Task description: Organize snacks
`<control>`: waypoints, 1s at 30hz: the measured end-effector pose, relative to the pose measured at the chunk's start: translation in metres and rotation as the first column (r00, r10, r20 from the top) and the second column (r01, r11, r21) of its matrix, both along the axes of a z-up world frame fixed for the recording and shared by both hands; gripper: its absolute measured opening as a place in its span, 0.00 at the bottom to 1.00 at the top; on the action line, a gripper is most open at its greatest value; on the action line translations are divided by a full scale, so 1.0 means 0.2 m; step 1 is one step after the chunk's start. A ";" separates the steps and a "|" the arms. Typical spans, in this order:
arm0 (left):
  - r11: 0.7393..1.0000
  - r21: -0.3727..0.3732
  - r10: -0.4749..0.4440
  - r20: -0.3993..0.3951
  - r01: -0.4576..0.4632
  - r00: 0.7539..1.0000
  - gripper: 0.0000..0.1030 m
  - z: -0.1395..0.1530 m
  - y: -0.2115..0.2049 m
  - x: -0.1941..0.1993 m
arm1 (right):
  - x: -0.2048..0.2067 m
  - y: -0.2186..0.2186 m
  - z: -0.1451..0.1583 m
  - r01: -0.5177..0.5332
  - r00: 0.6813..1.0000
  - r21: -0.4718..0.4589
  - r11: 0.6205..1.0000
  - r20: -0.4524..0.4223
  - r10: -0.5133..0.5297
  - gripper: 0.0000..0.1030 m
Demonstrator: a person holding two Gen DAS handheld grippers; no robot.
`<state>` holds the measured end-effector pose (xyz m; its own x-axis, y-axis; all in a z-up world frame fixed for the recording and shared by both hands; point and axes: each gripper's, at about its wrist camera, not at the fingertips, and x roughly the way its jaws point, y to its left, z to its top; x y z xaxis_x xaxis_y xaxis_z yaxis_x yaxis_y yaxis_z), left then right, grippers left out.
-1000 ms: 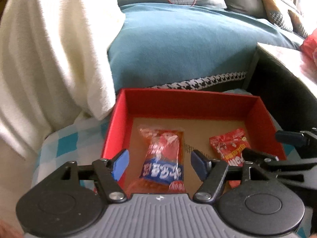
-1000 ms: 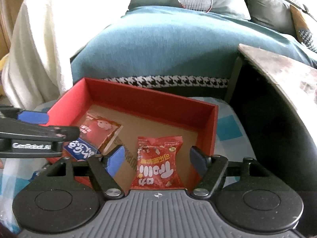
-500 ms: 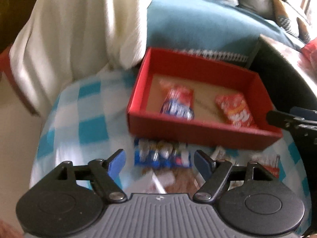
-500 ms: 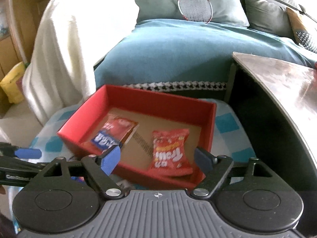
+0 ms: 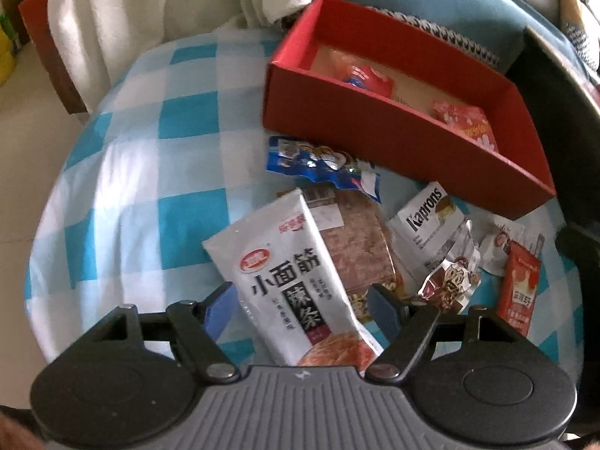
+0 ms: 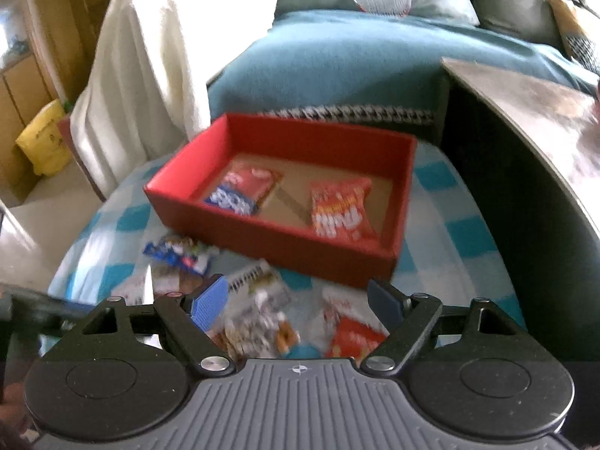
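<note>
A red box (image 5: 393, 127) (image 6: 270, 238) sits on a blue-checked cloth and holds a red-and-blue packet (image 6: 243, 187) and an orange-red packet (image 6: 339, 206). Several loose snacks lie in front of it: a white pouch with black characters (image 5: 292, 281), a blue packet (image 5: 318, 165), a brown bar (image 5: 360, 247), a white Kaprons packet (image 5: 427, 221), a red packet (image 5: 519, 292). My left gripper (image 5: 303, 305) is open, its fingers on either side of the white pouch. My right gripper (image 6: 298, 302) is open and empty above the loose snacks.
A cream blanket (image 6: 157, 63) hangs at the back left. A teal sofa (image 6: 356, 63) lies behind the box. A dark side table (image 6: 525, 120) stands to the right. A yellow bag (image 6: 45, 135) is at the far left.
Both grippers have pulled back from over the red box to the loose snacks in front of it. The left gripper now brackets the white pouch. Both stay open.
</note>
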<state>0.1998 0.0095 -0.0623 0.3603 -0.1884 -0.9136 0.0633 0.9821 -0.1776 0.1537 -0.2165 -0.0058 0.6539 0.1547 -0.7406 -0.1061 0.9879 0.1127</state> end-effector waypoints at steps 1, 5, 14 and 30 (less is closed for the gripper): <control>1.000 -0.003 -0.001 -0.004 0.001 1.000 0.68 -0.01 -0.01 0.00 | -0.02 -0.02 -0.01 0.015 1.000 0.004 1.000 -0.008 -0.015 0.84; 0.999 0.043 0.007 -0.005 -0.007 1.000 0.68 -0.04 -0.08 0.02 | -0.12 -0.14 -0.09 0.112 0.991 0.036 0.993 -0.073 -0.110 0.84; 0.998 0.061 -0.013 -0.001 0.013 1.000 0.47 -0.05 -0.04 0.02 | -0.09 -0.17 -0.32 0.186 0.960 0.041 0.982 -0.219 -0.172 0.84; 0.995 0.094 -0.039 -0.015 0.040 0.999 0.70 -0.11 -0.09 0.01 | -0.05 -0.04 -0.48 0.141 0.956 -0.033 0.989 -0.256 -0.145 1.00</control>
